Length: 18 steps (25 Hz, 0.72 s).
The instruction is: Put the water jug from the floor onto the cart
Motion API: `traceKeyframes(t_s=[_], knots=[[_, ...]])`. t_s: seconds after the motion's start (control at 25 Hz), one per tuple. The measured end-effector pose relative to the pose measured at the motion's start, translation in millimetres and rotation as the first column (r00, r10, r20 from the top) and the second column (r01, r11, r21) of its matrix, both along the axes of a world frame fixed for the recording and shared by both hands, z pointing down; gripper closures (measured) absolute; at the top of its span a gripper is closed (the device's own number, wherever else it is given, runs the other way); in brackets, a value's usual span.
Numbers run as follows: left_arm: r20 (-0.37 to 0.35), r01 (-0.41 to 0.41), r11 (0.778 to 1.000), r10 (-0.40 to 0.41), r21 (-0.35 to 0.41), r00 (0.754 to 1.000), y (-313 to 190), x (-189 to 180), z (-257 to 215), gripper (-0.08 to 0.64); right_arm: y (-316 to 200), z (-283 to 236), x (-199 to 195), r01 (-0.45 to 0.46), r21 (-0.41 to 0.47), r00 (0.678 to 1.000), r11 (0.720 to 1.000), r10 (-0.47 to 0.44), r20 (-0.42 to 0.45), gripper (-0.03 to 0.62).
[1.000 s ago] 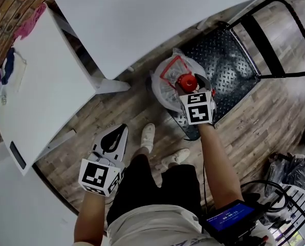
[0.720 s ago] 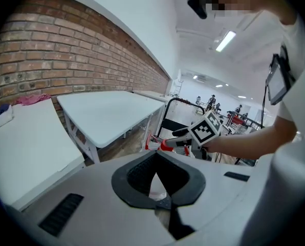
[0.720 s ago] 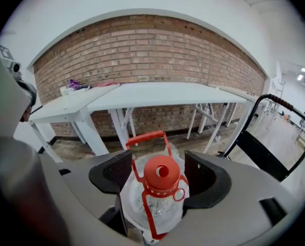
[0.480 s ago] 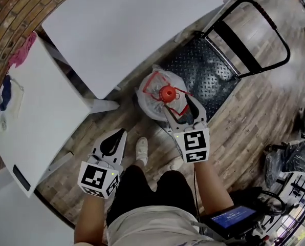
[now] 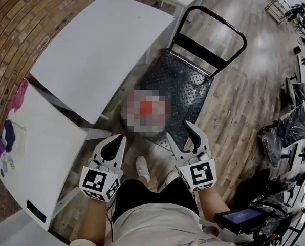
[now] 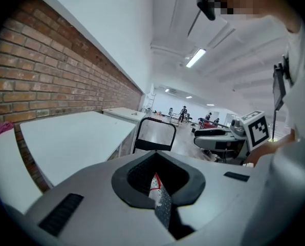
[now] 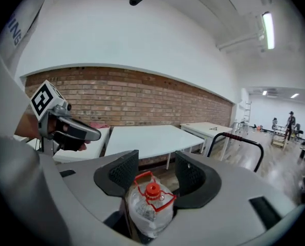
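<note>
Now, water jug [image 7: 148,209]: stands free at the cart [image 5: 188,86] corner, probably delivered.
Right gripper [image 5: 179,128]: jaws apart, just been closing, holding nothing.
Left gripper [image 5: 121,138]: jaws together, spare.

Big white table [image 5: 99,55] by brick wall [image 5: 24,29]; 2nd table [image 5: 37,160] beside it w/ pink cloth [image 5: 18,96] at its wall end. Wood floor [image 5: 255,86]. Plastic-wrapped chairs [image 5: 290,132] off to the rt. Ppl [image 6: 183,111] far back.
</note>
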<state>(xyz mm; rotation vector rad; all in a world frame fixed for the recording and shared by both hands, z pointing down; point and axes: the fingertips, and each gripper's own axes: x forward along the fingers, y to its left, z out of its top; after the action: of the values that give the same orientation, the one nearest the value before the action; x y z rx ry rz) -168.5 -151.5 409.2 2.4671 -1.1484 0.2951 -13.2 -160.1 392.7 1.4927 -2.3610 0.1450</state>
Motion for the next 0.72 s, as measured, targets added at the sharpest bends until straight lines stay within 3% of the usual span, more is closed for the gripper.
traceKeyframes(t_s=[0.24, 0.56, 0.72], knots=[[-0.009, -0.069, 0.995, 0.070, 0.072, 0.998, 23, 34, -35, 0.560, 49, -33, 52, -0.153, 0.056, 0.988, 0.987, 0.151, 0.028, 0.452], [0.030, -0.118, 0.984, 0.115, 0.132, 0.993, 91, 77, -60, 0.560, 129, -72, 98, -0.237, 0.162, 0.971, 0.958, 0.233, 0.048, 0.527], [0.033, -0.144, 0.973, 0.140, 0.179, 0.990, 138, 103, -79, 0.560, 177, -83, 126, -0.299, 0.169, 0.954, 0.939, 0.290, 0.078, 0.576]])
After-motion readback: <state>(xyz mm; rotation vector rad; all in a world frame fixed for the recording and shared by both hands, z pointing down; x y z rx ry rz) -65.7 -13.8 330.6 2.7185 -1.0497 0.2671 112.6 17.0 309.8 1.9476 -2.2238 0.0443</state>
